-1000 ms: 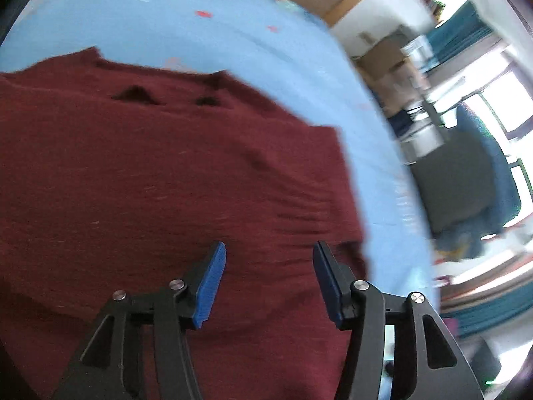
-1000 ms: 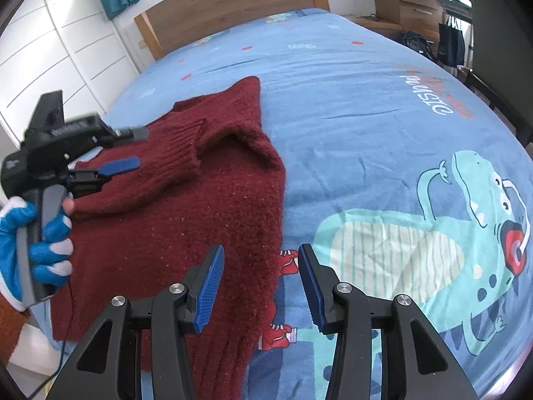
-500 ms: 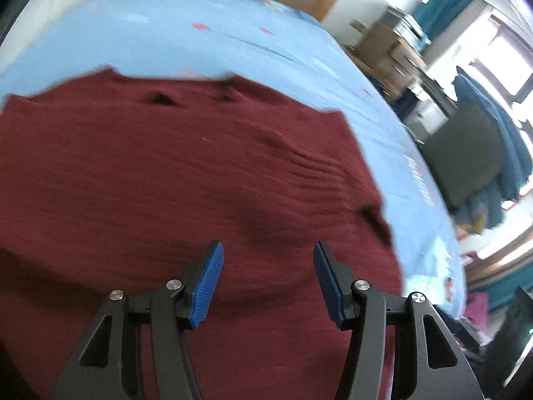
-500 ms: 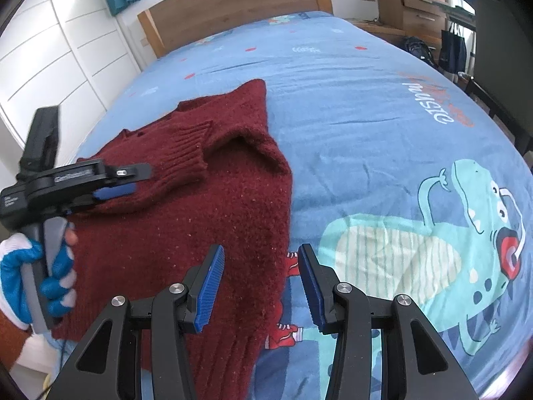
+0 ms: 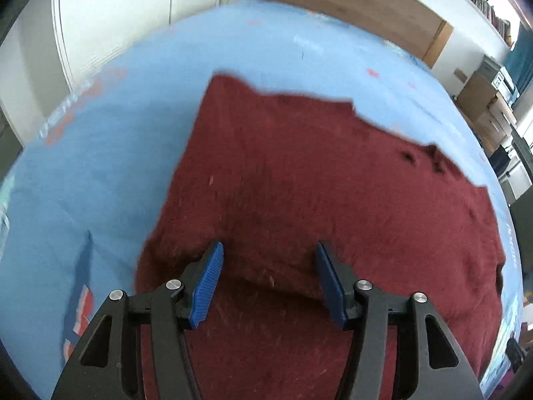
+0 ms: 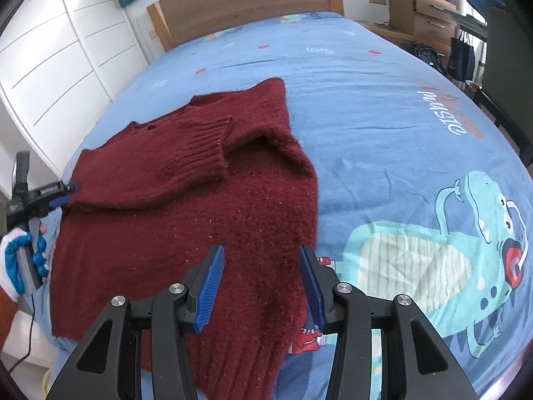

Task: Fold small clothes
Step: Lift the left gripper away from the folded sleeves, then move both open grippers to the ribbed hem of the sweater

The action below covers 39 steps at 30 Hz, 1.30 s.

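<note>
The fingers of the left gripper (image 5: 268, 268) are opening above the red sweater (image 6: 206, 200), nothing pinched; the right gripper (image 6: 261, 273) is held apart, empty, over the sweater's edge.

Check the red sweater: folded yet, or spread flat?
Partly folded: the red sweater has one ribbed-cuff sleeve laid across its chest; the body is spread on the bed.
</note>
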{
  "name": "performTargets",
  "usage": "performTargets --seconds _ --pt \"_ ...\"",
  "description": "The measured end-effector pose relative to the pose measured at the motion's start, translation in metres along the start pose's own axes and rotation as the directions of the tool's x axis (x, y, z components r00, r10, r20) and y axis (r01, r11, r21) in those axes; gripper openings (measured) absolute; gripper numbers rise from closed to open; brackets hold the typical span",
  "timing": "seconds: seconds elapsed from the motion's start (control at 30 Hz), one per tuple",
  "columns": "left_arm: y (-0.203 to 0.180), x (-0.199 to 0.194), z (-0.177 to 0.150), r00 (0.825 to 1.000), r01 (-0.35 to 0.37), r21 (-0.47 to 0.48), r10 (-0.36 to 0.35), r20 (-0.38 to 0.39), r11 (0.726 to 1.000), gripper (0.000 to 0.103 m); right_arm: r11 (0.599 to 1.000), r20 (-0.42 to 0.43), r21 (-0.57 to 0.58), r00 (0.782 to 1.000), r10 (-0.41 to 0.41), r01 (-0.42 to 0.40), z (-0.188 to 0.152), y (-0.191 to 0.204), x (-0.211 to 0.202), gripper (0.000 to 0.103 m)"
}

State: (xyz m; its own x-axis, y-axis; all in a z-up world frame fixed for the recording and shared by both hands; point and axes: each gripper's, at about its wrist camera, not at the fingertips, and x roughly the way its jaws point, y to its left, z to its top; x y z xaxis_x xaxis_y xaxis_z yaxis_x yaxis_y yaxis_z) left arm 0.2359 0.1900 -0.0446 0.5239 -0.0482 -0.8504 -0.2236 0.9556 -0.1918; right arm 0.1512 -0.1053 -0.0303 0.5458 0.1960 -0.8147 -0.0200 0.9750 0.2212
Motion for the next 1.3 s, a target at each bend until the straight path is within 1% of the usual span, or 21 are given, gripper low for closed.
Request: performTargets --seconds 0.1,0.13,0.17,0.3,0.43,0.63,0.73,0.8,1.07,1.17,1.3 --pt "-0.006 -0.001 -0.010 1.000 0.011 0.001 -0.011 0.007 1.000 0.056 1.000 -0.007 -0.008 1.000 -0.001 0.001 -0.001 0.002 0.001 0.047" --pt "-0.007 0.000 -0.013 0.999 0.039 -0.018 -0.039 -0.006 0.999 0.056 1.000 -0.008 -0.011 1.000 -0.004 0.003 -0.001 0.002 0.001 0.047" --pt "-0.007 -0.001 -0.014 0.999 0.051 -0.024 -0.051 -0.012 0.998 0.056 1.000 -0.007 -0.011 1.000 -0.005 0.004 -0.002 0.001 0.000 0.047" --pt "-0.001 -0.014 -0.024 0.998 0.056 -0.002 -0.056 -0.023 0.998 0.056 1.000 -0.001 0.005 1.000 -0.011 0.011 -0.002 -0.004 -0.005 0.047" --pt "0.001 -0.029 -0.035 0.999 0.040 0.033 -0.039 -0.023 0.999 0.056 1.000 0.009 0.008 1.000 -0.019 0.019 -0.005 -0.009 -0.013 0.047" --pt "0.014 -0.056 -0.051 1.000 0.006 0.028 -0.006 0.020 1.000 0.056 0.999 0.011 0.025 1.000 -0.021 0.020 -0.011 -0.015 -0.025 0.047" --pt "0.020 -0.068 -0.062 1.000 -0.010 0.040 0.009 0.021 0.999 0.056 0.999 0.007 0.035 1.000 -0.015 0.014 -0.015 -0.017 -0.028 0.048" --pt "0.027 -0.074 -0.068 1.000 -0.007 0.030 0.007 0.010 1.000 0.056 0.999 0.005 0.041 1.000 -0.015 0.015 -0.018 -0.019 -0.032 0.050" --pt "0.074 -0.114 -0.101 1.000 -0.009 -0.026 0.008 -0.030 1.000 0.056 0.998 -0.013 0.066 1.000 -0.022 0.023 -0.034 -0.026 -0.043 0.054" --pt "0.087 -0.123 -0.114 0.999 0.015 -0.058 -0.018 -0.049 0.998 0.056 0.997 -0.024 0.075 0.999 -0.023 0.025 -0.041 -0.028 -0.044 0.055" --pt "0.093 -0.123 -0.132 0.993 0.058 -0.101 -0.068 -0.094 0.993 0.056 0.996 -0.048 0.087 0.999 -0.017 0.021 -0.051 -0.029 -0.043 0.056"
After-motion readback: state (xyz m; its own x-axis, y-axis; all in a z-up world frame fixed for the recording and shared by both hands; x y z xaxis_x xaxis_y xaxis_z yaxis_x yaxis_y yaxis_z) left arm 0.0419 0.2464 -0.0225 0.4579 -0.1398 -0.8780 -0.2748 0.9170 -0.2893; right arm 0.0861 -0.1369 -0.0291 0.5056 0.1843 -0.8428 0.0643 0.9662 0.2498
